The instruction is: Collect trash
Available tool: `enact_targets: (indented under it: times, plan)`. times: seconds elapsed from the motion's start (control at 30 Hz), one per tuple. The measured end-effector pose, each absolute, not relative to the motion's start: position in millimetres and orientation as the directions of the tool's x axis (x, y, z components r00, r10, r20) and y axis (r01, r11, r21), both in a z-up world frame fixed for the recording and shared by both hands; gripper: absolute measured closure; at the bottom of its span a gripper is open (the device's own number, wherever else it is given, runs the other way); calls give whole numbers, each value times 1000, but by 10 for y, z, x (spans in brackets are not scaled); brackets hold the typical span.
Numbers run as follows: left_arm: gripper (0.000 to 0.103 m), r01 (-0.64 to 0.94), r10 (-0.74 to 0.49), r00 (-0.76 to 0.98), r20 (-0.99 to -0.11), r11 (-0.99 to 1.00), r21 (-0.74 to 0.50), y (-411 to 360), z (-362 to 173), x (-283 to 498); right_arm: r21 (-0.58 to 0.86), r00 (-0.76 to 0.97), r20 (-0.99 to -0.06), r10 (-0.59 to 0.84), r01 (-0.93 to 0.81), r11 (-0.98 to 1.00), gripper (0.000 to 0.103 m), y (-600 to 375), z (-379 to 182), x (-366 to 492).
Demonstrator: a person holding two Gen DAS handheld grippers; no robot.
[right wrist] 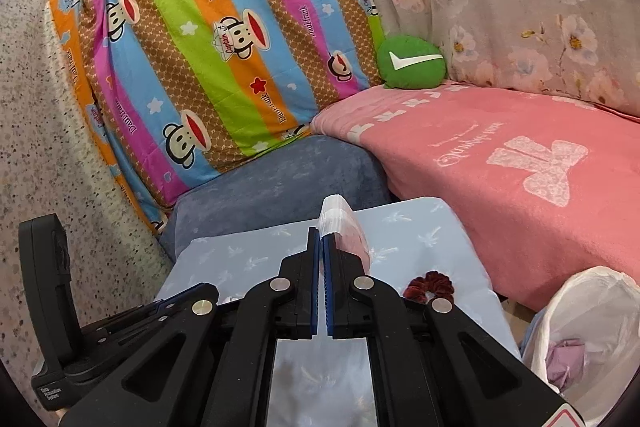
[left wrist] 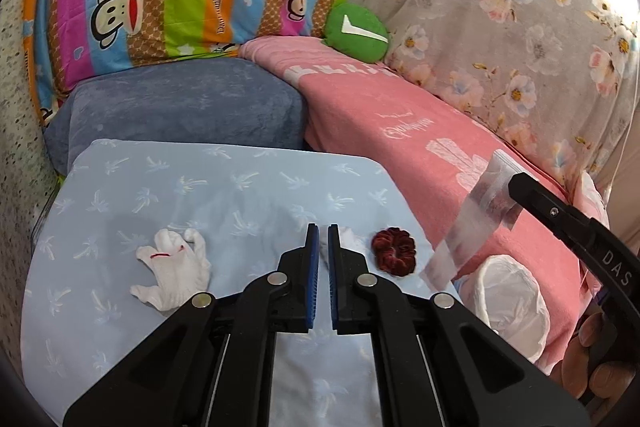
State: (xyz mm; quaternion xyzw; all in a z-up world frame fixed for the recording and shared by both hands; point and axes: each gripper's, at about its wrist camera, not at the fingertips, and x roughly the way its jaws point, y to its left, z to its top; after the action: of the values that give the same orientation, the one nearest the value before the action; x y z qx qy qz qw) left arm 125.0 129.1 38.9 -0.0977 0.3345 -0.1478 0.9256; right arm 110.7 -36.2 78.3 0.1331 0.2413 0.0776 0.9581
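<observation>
We keep the right hand-held gripper [right wrist: 321, 241] clamped on the clear wrapper [left wrist: 472, 223], releasing over the bin bag [right wrist: 588, 323] to its right; the left hand-held gripper [left wrist: 323, 233] holds nothing, nearly closed.

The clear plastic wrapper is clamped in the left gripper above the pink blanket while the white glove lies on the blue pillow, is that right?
Not quite: the right gripper holds the clear plastic wrapper, as the left wrist view shows. The left gripper is nearly shut with nothing between its fingers. The rest stands: pink blanket below, white glove on the blue pillow.
</observation>
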Motion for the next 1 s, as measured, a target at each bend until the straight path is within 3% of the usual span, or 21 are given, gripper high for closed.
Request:
enact_targets:
  times: [0.17,0.23,0.3,0.4,0.6,0.93,0.97,1.0]
  plan:
    - [97,175,-310,717,-624,947,-269,1225,233,1226,313,865,-461,199,-51,948,101,-590,696,956]
    - [82,137,-270,705,-656,959,-247,1254,107,1234,315,860,-470,199,-47,948,101,-621,639,913]
    - [40,92,-226,693,-684,970,-227,1377,-66,1271,314,855,-476,203,-50,948,101,-621,587,887]
    - [32,40,-166,684,-711,981,-191,1588,-297,1301,323,847,-485,215,-55,945,101,-584,494,886]
    - [30,-78,-102,603,-792,980,-185,2054,-748,1548,342,822,-511,250,-72,937,101,-361,293,1008]
    - [31,-122,-127,559,-819,965,-233,2238,-1068,1867,343,791,-544,280,-95,935,101,25,80,1250]
    - [32,-123,-120,564,-817,966,-227,2225,-1071,1877,343,789,-547,280,-95,935,101,39,64,1269]
    - [40,-115,-117,570,-813,969,-221,2198,-1066,1882,344,787,-549,281,-93,934,101,55,48,1285]
